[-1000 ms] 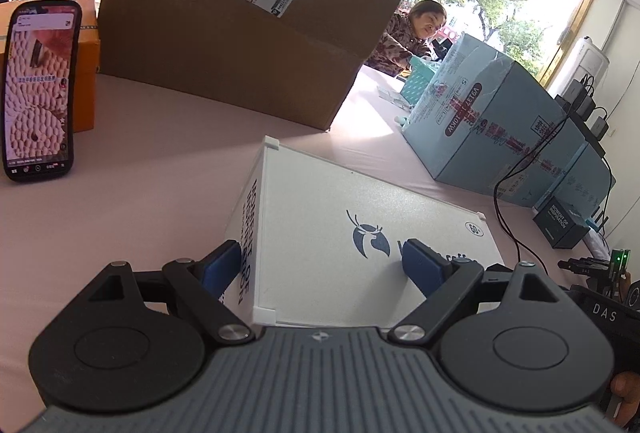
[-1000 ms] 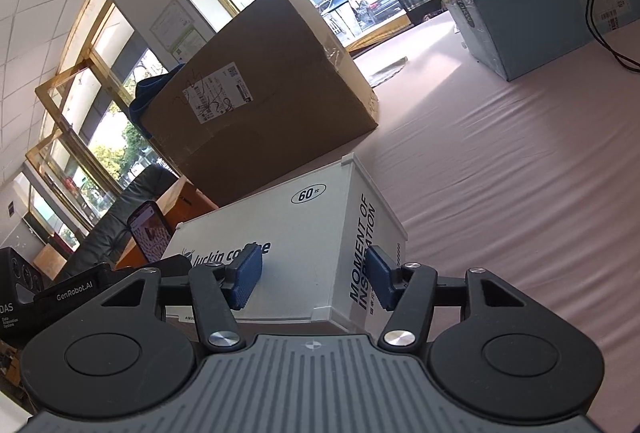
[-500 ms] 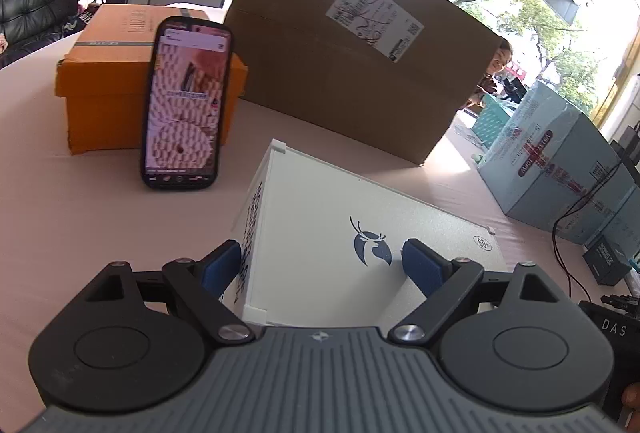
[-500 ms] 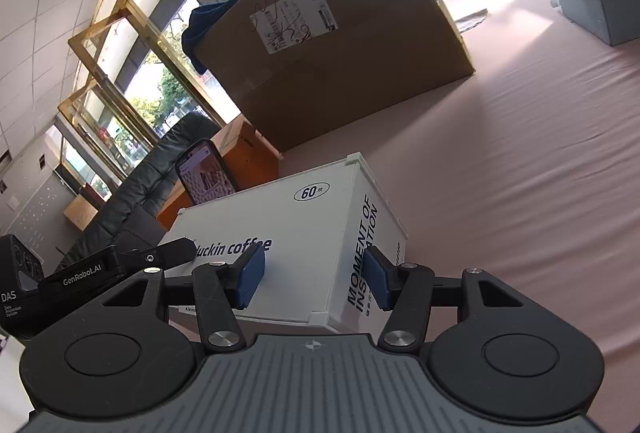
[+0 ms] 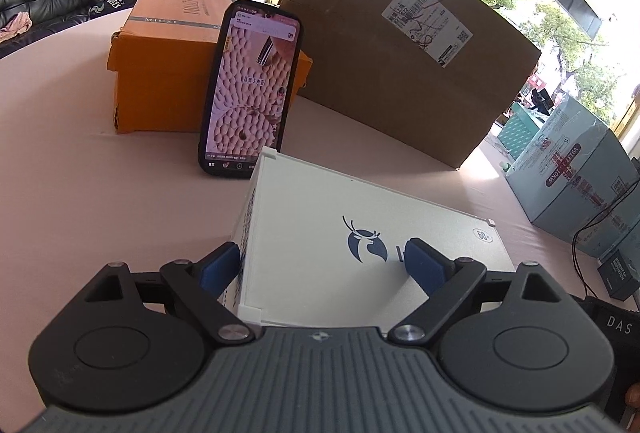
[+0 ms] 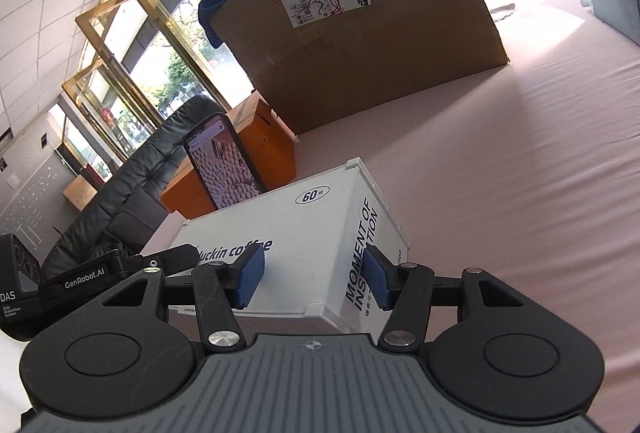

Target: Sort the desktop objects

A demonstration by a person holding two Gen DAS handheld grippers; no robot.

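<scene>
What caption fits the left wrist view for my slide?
Left gripper straddling a white cardboard coffee box corner, black smartphone propped against orange box behind.

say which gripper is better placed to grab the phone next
Left, probably: the phone stands right ahead of the left gripper; from the right gripper it sits across the white box.

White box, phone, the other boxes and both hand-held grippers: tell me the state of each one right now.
White box: closed, gripped at two corners.
Phone: screen lit, propped upright against the orange box.
Orange box: lid on, resting on the table.
Brown carton: closed, standing on the table.
Left hand-held gripper: shut on the white box.
Right hand-held gripper: shut on the white box.
</scene>
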